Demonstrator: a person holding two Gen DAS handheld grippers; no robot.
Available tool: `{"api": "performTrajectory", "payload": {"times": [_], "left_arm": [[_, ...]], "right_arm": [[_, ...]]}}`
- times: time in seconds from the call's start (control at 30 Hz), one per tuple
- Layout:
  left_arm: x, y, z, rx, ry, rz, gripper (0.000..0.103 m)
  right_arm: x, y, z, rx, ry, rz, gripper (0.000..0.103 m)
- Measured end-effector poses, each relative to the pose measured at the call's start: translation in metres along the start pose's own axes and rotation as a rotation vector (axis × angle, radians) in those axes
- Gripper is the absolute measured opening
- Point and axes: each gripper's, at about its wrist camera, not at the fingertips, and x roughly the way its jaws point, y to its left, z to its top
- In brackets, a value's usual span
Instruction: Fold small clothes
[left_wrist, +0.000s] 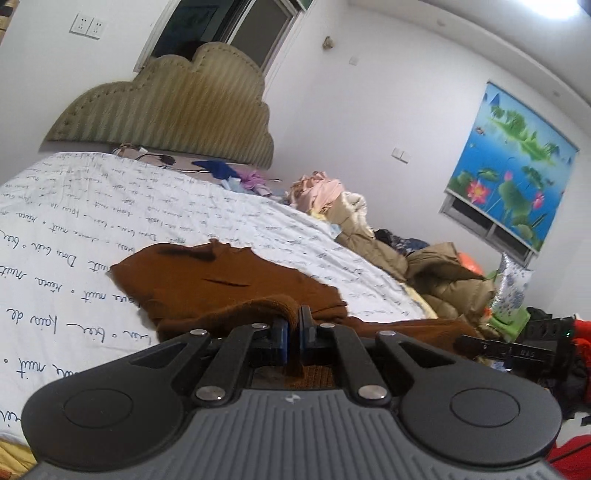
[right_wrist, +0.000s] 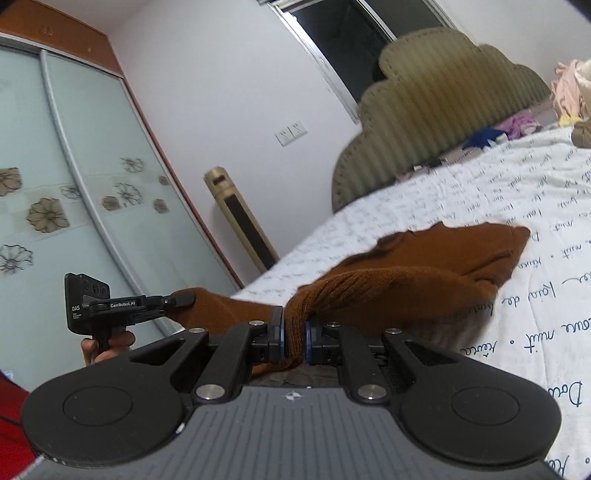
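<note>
Left wrist view: left gripper (left_wrist: 294, 328) clamped on the near edge of the brown sweater (left_wrist: 221, 280), mid-frame on the bed (left_wrist: 74, 206). Right wrist view: right gripper (right_wrist: 294, 338) pinching a bunched edge; fold probably half made, flattening left.

Both wrist cams low, close over bed (left_wrist: 74, 206); share headboard (right_wrist: 443, 110), brown garment (left_wrist: 221, 284)

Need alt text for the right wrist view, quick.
The right claw is shut on a bunched edge of the brown knit garment, which stretches over the white script-print bedspread. At left, the left claw pinches another part of it, before a mirrored wardrobe.
</note>
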Motion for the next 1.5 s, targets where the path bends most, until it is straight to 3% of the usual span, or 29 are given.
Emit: {"api": "performTrajectory", "payload": {"times": [0.17, 0.4, 0.57, 0.77, 1.1, 1.43, 1.5], "left_arm": [[0.023, 0.001, 0.009, -0.019, 0.024, 0.039, 0.005], [0.067, 0.015, 0.036, -0.095, 0.008, 0.065, 0.005], [0.092, 0.009, 0.059, -0.047, -0.008, 0.1, 0.005], [0.137, 0.023, 0.091, -0.022, 0.026, 0.188, 0.005], [0.25, 0.082, 0.099, -0.016, 0.211, 0.388, 0.005], [0.314, 0.111, 0.097, -0.038, 0.289, 0.492, 0.007], [0.319, 0.119, 0.095, -0.083, 0.325, 0.492, 0.008]], "right_arm": [[0.0, -0.02, 0.005, 0.082, -0.032, 0.007, 0.015], [0.035, -0.068, 0.021, 0.206, -0.076, -0.036, 0.015], [0.059, -0.087, 0.039, 0.235, -0.104, -0.065, 0.015], [0.088, -0.11, 0.065, 0.246, -0.141, -0.137, 0.015], [0.157, -0.172, 0.091, 0.3, -0.092, -0.298, 0.015], [0.226, -0.225, 0.086, 0.391, 0.013, -0.411, 0.015], [0.234, -0.233, 0.085, 0.436, 0.023, -0.417, 0.021]]}}
